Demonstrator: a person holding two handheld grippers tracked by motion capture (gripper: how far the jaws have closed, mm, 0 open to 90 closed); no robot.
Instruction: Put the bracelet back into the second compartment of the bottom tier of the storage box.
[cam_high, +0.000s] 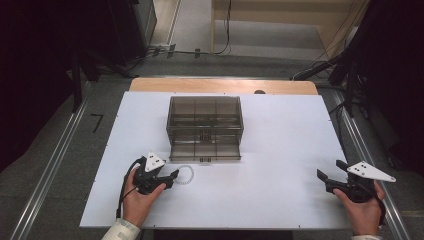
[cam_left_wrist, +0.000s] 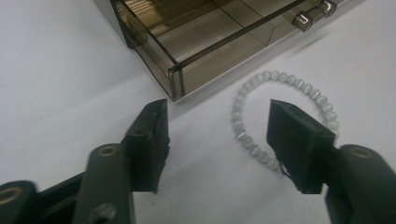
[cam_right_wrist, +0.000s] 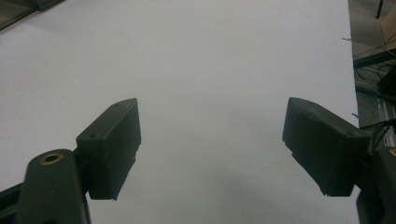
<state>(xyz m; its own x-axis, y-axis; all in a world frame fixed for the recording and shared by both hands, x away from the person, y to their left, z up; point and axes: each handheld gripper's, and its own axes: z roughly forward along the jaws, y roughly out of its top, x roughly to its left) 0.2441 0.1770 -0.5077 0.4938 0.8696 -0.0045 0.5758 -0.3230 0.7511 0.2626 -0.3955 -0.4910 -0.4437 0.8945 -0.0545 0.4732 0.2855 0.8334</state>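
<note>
Now left tool (cam_left_wrist: 218, 140) astride bead bracelet (cam_left_wrist: 285, 112)

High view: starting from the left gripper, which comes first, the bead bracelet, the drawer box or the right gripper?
From the left gripper:
1. Bead bracelet, right at its jaw tips.
2. Drawer box, just behind the bracelet, drawer pulled out.
3. Right gripper, far across the table's right side.

Even overhead light, table (cam_high: 280, 150) bright white, surroundings black at 9 and 3 o'clock. Soft shadows; gripper views slightly blurred, grainy.
</note>
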